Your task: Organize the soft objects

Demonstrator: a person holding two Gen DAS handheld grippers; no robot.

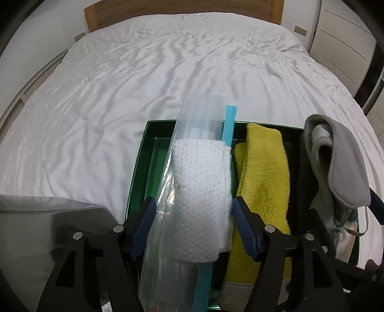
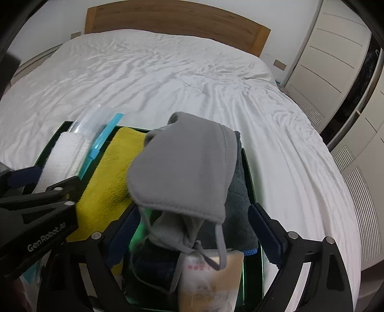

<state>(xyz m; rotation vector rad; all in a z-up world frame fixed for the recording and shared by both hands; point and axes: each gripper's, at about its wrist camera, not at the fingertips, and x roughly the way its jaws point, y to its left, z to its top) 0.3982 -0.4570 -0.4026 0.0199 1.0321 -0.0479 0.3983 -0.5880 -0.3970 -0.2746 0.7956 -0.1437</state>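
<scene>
Green tray (image 1: 139, 168) on a white bed (image 1: 120, 84), filled with soft items lying side by side.

"GenRobot.AI" is legible on the left gripper's body in the right view; small red print on a packet (image 2: 211, 276) is unreadable; a white cloth (image 1: 201, 192) in a clear bag (image 1: 199, 115) lies lengthwise, pointing toward the headboard (image 2: 168, 16), between the parted jaws of the left gripper (image 1: 192, 225); beside it a yellow towel (image 1: 261, 172) runs parallel; the right gripper (image 2: 192, 240) stands wide open around a grey mask (image 2: 182, 168), pads apart from it.
</scene>
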